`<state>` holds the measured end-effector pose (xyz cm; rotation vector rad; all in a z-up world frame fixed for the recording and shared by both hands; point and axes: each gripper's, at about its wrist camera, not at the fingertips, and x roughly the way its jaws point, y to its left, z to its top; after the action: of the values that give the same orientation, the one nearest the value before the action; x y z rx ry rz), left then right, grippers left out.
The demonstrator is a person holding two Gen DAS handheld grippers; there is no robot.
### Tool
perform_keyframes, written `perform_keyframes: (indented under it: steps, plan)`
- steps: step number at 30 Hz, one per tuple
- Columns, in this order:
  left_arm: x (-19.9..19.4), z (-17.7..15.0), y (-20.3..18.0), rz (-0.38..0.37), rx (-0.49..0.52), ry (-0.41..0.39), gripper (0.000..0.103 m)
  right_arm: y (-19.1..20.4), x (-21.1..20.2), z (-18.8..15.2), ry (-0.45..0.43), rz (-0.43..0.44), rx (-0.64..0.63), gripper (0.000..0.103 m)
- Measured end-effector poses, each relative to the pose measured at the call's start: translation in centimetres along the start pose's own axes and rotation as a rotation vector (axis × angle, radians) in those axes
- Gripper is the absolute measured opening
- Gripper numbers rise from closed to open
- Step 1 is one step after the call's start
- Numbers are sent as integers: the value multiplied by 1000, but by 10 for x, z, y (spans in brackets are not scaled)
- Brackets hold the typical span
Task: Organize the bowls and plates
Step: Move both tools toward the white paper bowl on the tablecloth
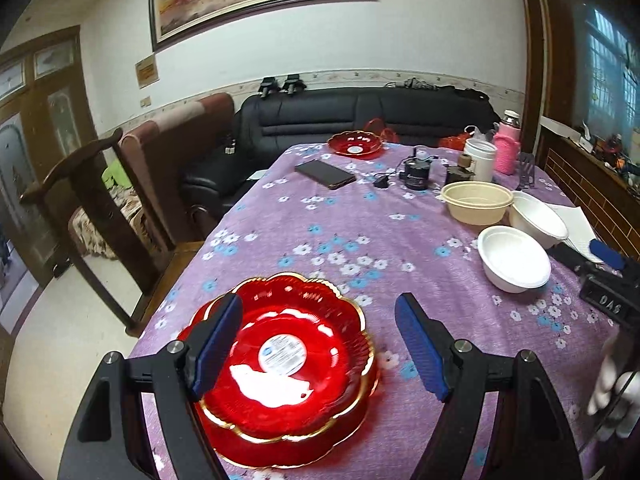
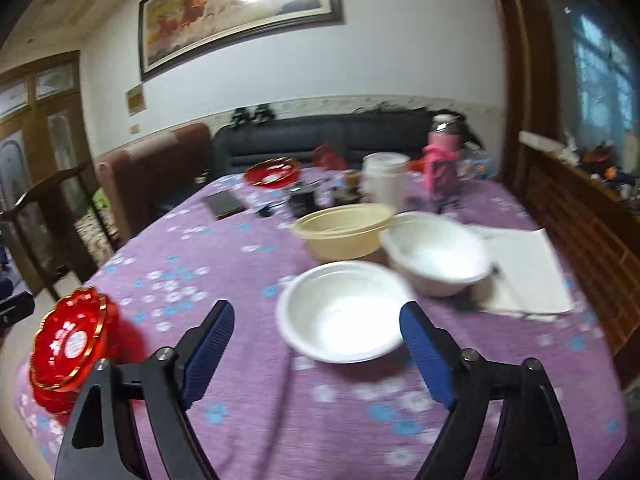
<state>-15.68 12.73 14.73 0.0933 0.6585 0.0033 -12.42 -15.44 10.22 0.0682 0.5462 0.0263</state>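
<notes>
Red glass plates are about half sorted from what I can see: at least two of the scalloped gold-rimmed ones sit nested as a red plate stack at the near left corner of the purple floral tablecloth, and one more red plate sits alone at the far end of the cloth, just in front of the black sofa. So my guess is that one has yet to join the stack. The bowls look untouched so far. The near white bowl, the second white bowl and the beige bowl all stand separately on the right side of the cloth, close together but not nested; whether the rims of the back two actually touch I can't tell, the right wrist view is pretty blurry. As for the tools, the left gripper is spread wide with nothing in it, hanging over the right edge of the stack, its left pad in front of the top plate, though I can't say it's touching. The right gripper is also wide apart and empty, lined up on the near white bowl, which sits between and just beyond its fingertips, so that's probably the next grab.
</notes>
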Motion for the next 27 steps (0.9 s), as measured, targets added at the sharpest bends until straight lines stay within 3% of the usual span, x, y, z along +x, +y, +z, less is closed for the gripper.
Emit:
perform_keyframes:
  steps: [7, 14, 22, 27]
  plan:
    - [7, 7, -16, -6, 29, 2, 78, -31, 2, 4, 29, -23, 56, 89]
    - [20, 11, -26, -11, 42, 27, 78, -42, 29, -7, 95, 3, 128, 89]
    - [40, 19, -40, -95, 9, 82, 78, -63, 59, -22, 184, 32, 264, 89]
    - [59, 30, -69, -167, 10, 114, 78, -69, 77, -20, 203, 15, 322, 89]
